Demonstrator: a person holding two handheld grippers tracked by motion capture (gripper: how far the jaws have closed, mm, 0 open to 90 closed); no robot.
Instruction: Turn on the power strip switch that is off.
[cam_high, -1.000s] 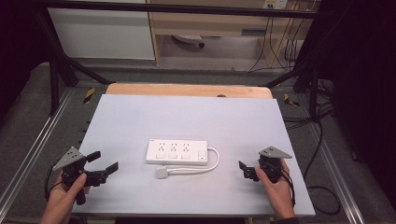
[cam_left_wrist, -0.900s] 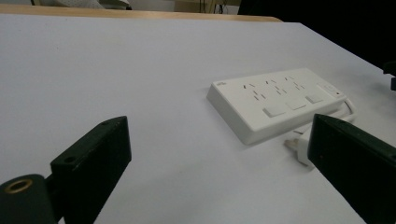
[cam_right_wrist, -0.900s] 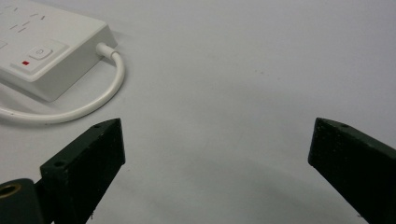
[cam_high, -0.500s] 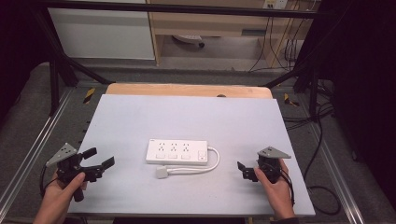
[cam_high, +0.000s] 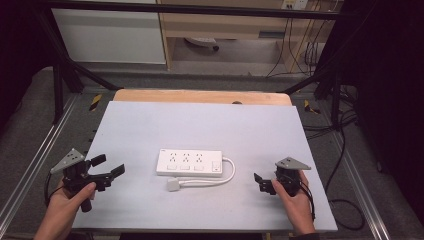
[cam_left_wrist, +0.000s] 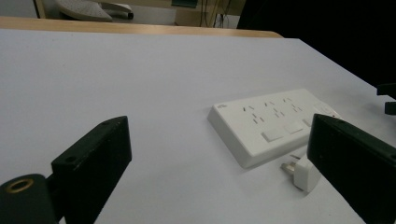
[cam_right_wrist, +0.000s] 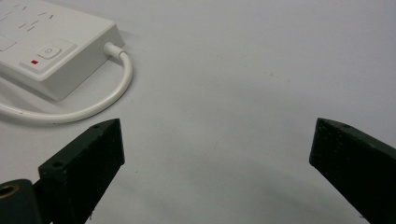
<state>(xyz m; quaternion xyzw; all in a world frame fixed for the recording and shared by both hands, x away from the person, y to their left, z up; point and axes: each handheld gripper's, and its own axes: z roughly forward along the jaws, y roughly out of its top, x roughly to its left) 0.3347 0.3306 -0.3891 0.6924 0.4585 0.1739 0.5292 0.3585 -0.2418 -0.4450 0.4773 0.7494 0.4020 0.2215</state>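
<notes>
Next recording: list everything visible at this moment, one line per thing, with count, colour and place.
white plastic power strip: one, white, flat at the middle of the table, between the two grippers.
white cable: one, white, leaves the strip's right end and loops back along its near side.
white plug: one, white, lies on the table just in front of the strip, touching no gripper.
pale grey table top: one, pale grey, with a wooden edge at its far side.
left gripper: one, black, near left of the table, jaws apart.
right gripper: one, black, near right, jaws apart.
</notes>
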